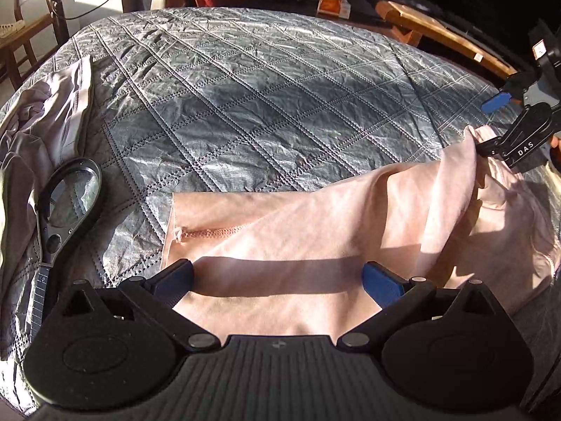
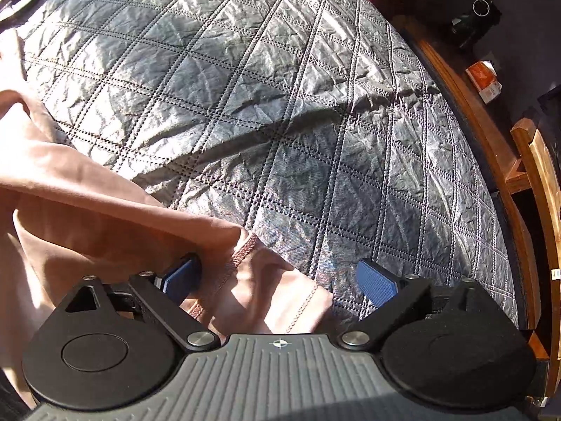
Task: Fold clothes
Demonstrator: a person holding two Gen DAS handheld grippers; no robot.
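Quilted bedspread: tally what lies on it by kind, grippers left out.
Garments: 2, the pink garment and the mauve-grey garment.
Magnifying glasses: 1, the black magnifying glass.
Total: 3 on the grey quilted bedspread.

Pink garment (image 1: 298,231) on grey quilt (image 1: 245,87), left gripper (image 1: 277,280) fingers spread over it, right gripper (image 1: 491,129) apparently pinching its far edge, magnifying glass (image 1: 70,203) at left
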